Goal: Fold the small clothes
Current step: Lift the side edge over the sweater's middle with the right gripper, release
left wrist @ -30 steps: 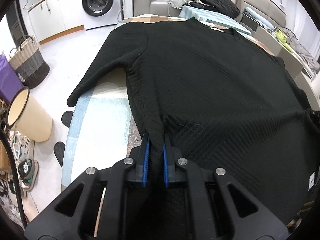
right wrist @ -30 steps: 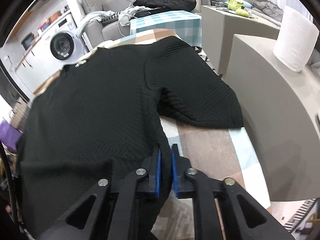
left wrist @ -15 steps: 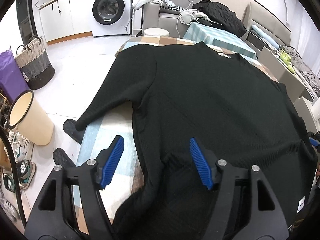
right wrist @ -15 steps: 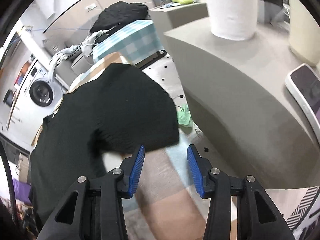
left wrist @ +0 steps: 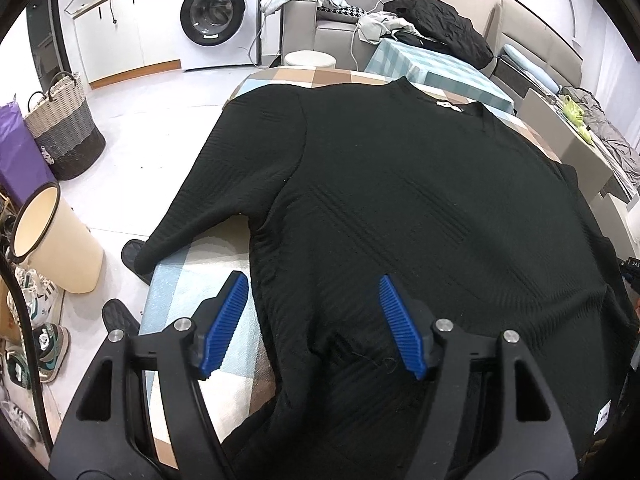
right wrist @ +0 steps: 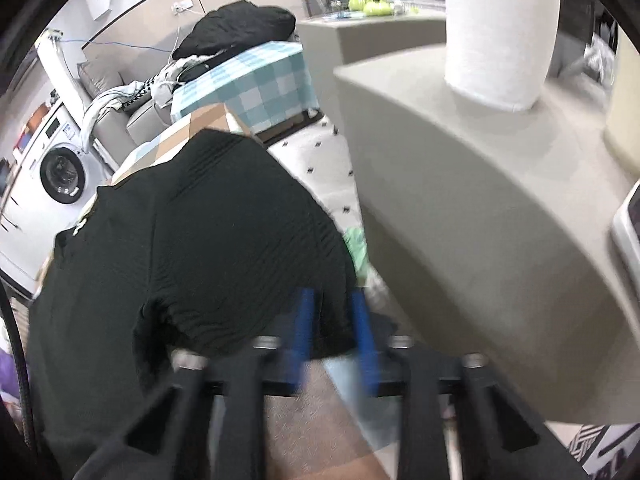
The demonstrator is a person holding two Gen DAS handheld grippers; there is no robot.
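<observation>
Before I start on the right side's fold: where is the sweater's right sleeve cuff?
In the right wrist view the sleeve cuff lies low and centre, between the right gripper pads, at the table's edge beside the grey counter.

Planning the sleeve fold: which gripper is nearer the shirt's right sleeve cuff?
Right. The right gripper sits at the sleeve cuff, cloth between its fingers. The left gripper is at the opposite hem corner.

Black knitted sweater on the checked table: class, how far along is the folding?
Done: black knitted sweater lies spread flat on the checked table; no fold yet. In hand: left gripper open over the hem; right gripper has just been closing, sleeve end between its pads. Left: every fold.
</observation>
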